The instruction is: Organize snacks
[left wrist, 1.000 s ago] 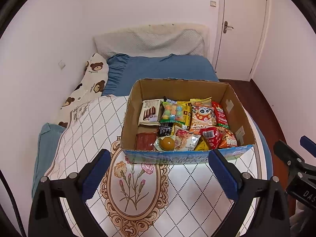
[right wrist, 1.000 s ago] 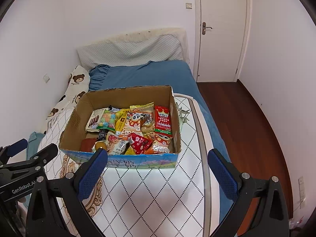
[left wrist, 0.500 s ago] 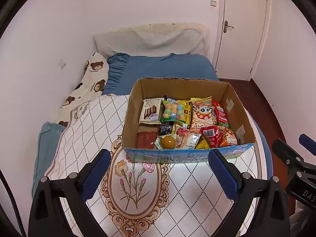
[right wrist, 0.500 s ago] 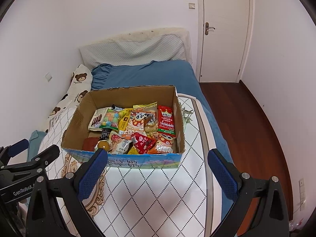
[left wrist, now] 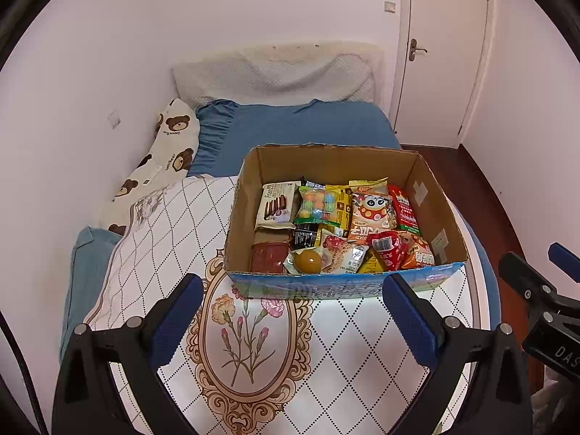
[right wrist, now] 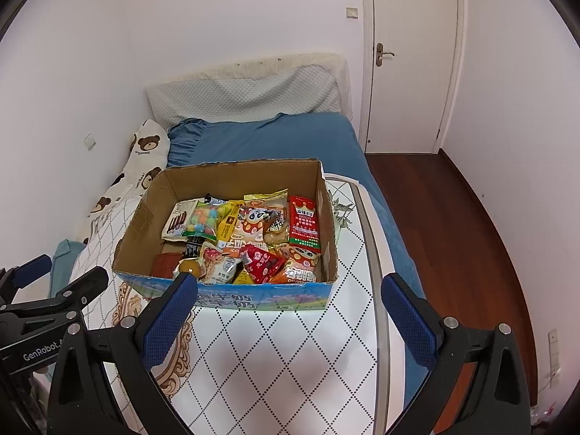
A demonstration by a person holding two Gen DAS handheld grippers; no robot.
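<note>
Right wrist view: cardboard box [right wrist: 232, 239] sits slightly lower and nearer than a second ago; left wrist view is nearly unchanged. Both claws gape wide and hold nothing: left claw [left wrist: 290, 320], right claw [right wrist: 288, 317], each just short of the box's near wall. Fingers [right wrist: 170, 320] are black plastic with blue textured pads. Box is open-topped corrugated brown card, with a blue printed front and ragged cut rim, on a desk [right wrist: 275, 362] covered in white diamond-pattern cloth. Inside the box, glossy crinkled snack packets are heaped: red pouch [right wrist: 303, 223], cream wafer pack [left wrist: 276, 204], clear candy bag [left wrist: 316, 204], round amber pudding cup [left wrist: 308, 261].
</note>
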